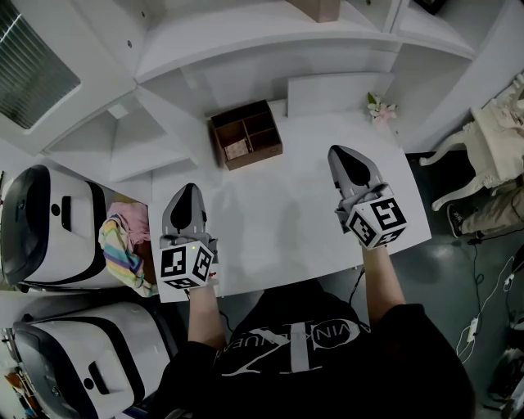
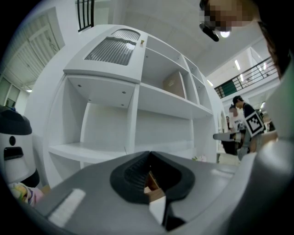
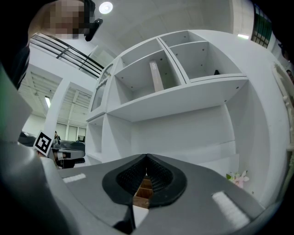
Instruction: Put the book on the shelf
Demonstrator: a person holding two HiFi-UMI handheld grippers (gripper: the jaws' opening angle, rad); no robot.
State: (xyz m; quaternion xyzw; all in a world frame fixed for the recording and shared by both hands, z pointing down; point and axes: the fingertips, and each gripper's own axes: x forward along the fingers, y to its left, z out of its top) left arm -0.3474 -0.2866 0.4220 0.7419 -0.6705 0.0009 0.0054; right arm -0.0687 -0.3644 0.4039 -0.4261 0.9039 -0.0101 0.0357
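Position of the book (image 1: 316,7): upright on an upper board of the white shelf (image 1: 246,37), above and behind the wooden box (image 1: 246,133), a little to its right. Tan, alone in its compartment; same book (image 2: 173,85) broadside in the left gripper view, thin and edge-on in the right gripper view.

Wooden box brown, split into compartments, set at the back of the white worktop (image 1: 286,221), against the foot of the shelf.

Left tool (image 1: 189,191) in front of the box and to its left, near the worktop's front edge, pointing toward the shelf. Jaws pressed together at the tips, nothing pinched; a sliver of the box showing through the hollow between them. Right tool (image 1: 338,152) to the right of the box, about level with its front side, also pointing toward the shelf. Jaws pressed together and empty, the box likewise glimpsed through the hollow. Cannot tell whether either tool rests on the worktop or hangs just above it.

Flower sprig (image 1: 381,108), pale pink, right of the box at the worktop's back corner. Striped cloth (image 1: 123,245) left of the box and further forward, off the worktop, beside two white machines (image 1: 49,221) with black panels.
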